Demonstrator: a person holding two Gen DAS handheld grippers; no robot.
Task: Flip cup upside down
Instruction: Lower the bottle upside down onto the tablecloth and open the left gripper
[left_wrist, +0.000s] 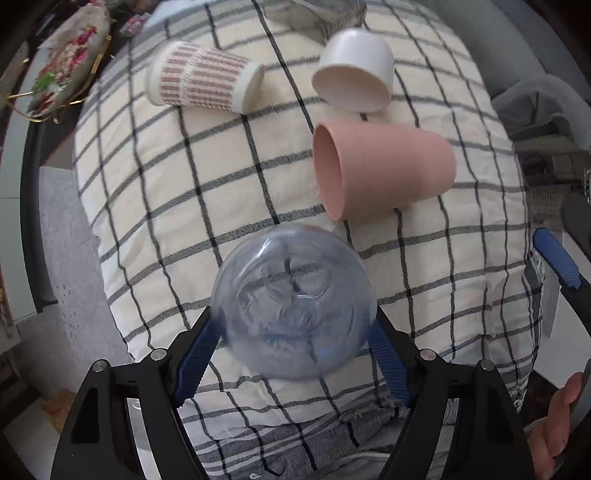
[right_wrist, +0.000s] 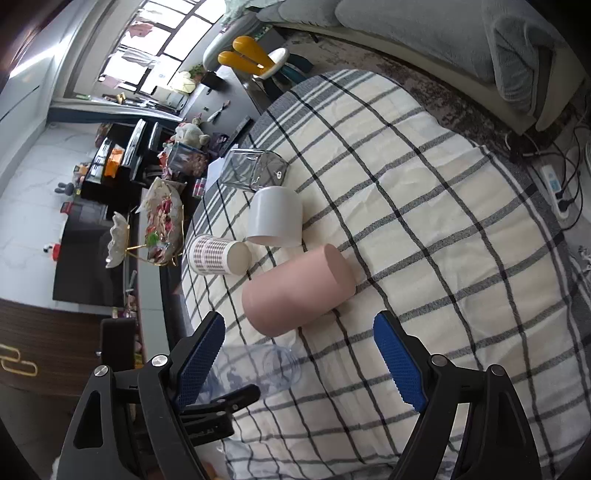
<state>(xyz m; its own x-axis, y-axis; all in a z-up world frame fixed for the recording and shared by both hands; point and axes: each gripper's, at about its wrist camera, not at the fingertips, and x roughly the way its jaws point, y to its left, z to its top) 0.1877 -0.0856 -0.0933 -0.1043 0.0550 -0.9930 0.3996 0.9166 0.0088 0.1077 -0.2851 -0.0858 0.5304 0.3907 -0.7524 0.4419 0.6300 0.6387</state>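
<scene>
My left gripper (left_wrist: 295, 332) is shut on a clear bluish plastic cup (left_wrist: 294, 302), held above the checked tablecloth with its base facing the camera; the cup looks blurred. The same cup shows in the right wrist view (right_wrist: 255, 369), low left, with the left gripper's black fingers on it. My right gripper (right_wrist: 299, 358) is open and empty above the cloth, just short of a pink cup (right_wrist: 295, 290) lying on its side. The pink cup also shows in the left wrist view (left_wrist: 380, 170), beyond the clear cup.
A patterned paper cup (left_wrist: 203, 77) lies on its side. A white cup (left_wrist: 354, 70) stands upside down, tilted. A clear glass container (right_wrist: 255, 168) sits at the far table edge. A tiered snack stand (right_wrist: 159, 218) stands left of the checked tablecloth (right_wrist: 443, 221).
</scene>
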